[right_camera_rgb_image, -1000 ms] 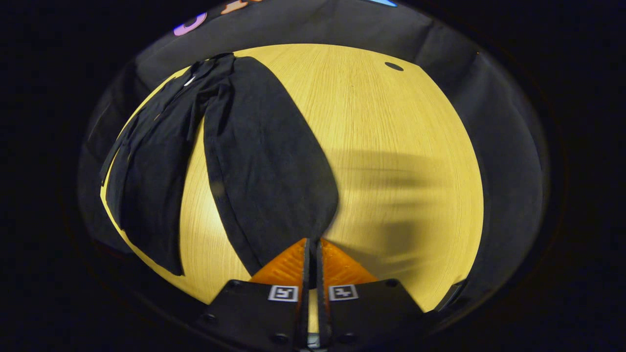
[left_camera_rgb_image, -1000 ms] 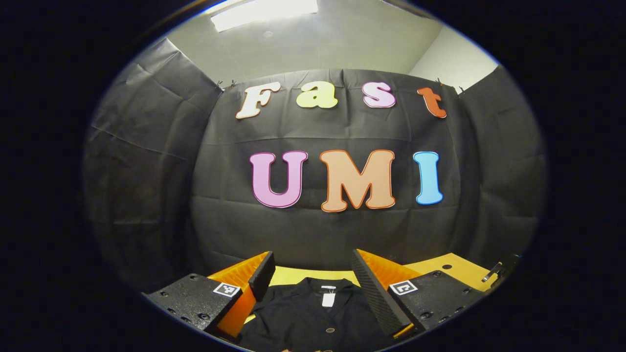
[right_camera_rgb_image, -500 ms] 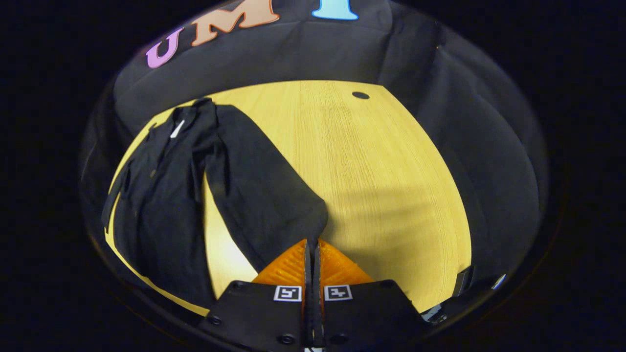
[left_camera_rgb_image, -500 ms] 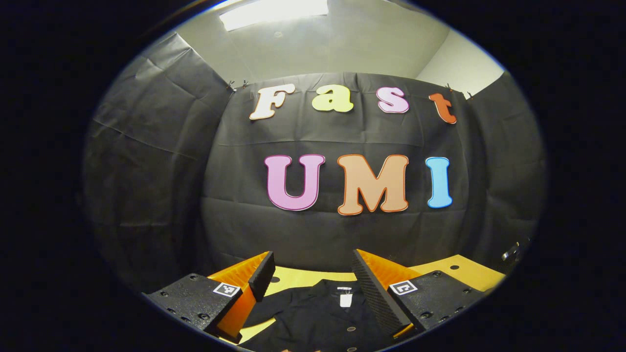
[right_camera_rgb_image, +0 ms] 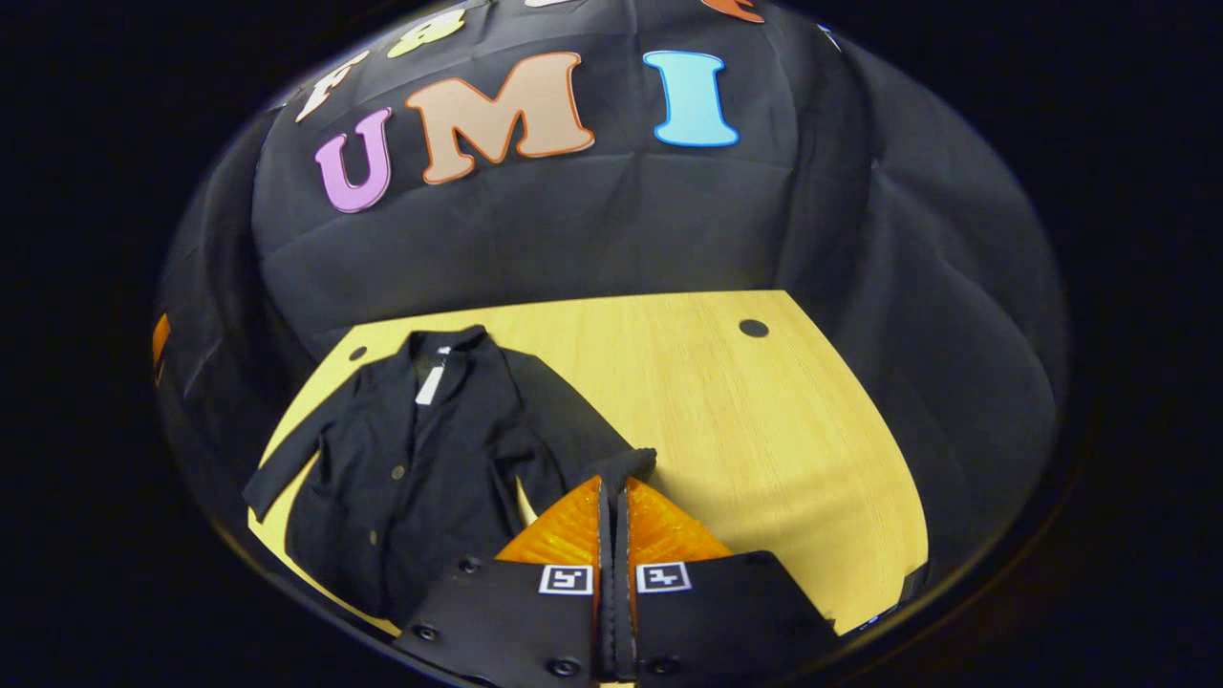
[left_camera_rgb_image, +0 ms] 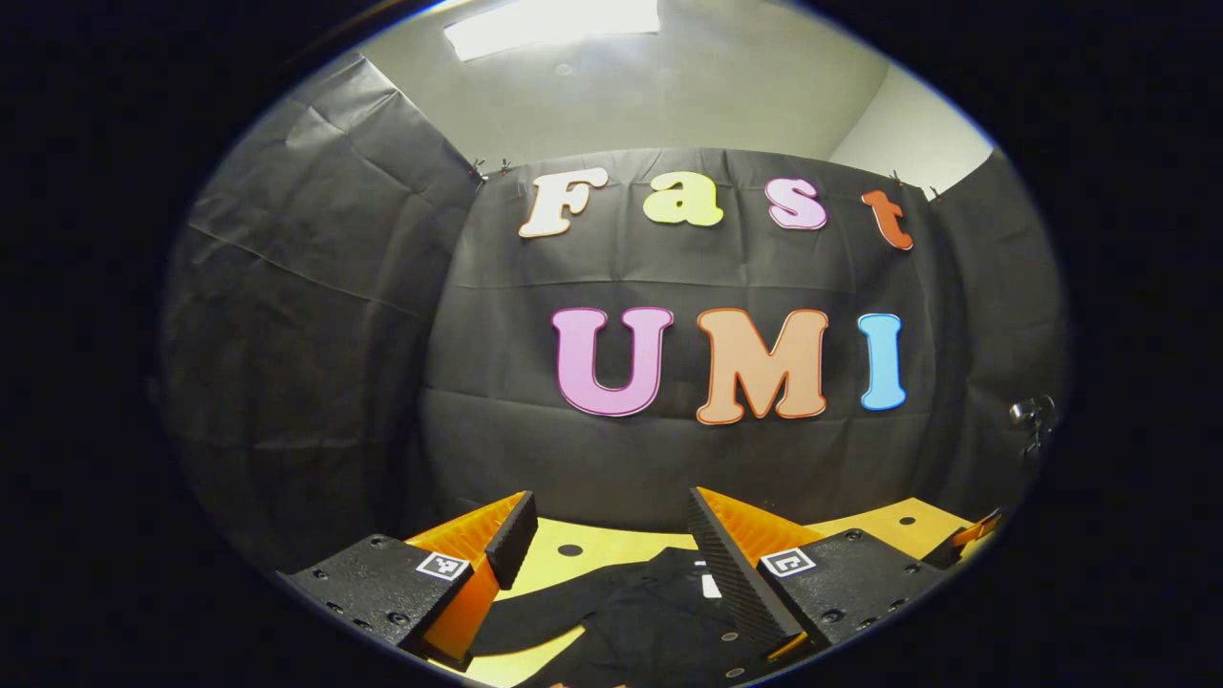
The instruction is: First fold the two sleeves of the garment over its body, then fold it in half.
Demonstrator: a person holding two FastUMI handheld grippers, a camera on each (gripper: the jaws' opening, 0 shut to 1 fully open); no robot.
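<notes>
A black button-front jacket (right_camera_rgb_image: 401, 478) lies on the yellow wooden table (right_camera_rgb_image: 783, 449), collar toward the booth wall, with a white tag (right_camera_rgb_image: 432, 382) at the neck. My right gripper (right_camera_rgb_image: 611, 483) is shut on the cuff of the jacket's right-hand sleeve (right_camera_rgb_image: 573, 444), which is raised and bent toward the body. The other sleeve (right_camera_rgb_image: 287, 468) lies spread out to the left. My left gripper (left_camera_rgb_image: 611, 516) hangs open above the jacket (left_camera_rgb_image: 640, 621), with nothing between its fingers. The collar tag (left_camera_rgb_image: 709, 585) shows beside its right finger.
The table has round cable holes (right_camera_rgb_image: 753, 328) (right_camera_rgb_image: 356, 353) near its back corners. Black cloth walls close the booth behind and on both sides. Bare tabletop stretches to the right of the jacket. A bit of orange (left_camera_rgb_image: 979, 527) shows at the table's right edge.
My right gripper has risen and tilted up with the sleeve cuff, so the sleeve now bends toward the jacket body. The left gripper view has drifted, shifting the jacket to the right.
</notes>
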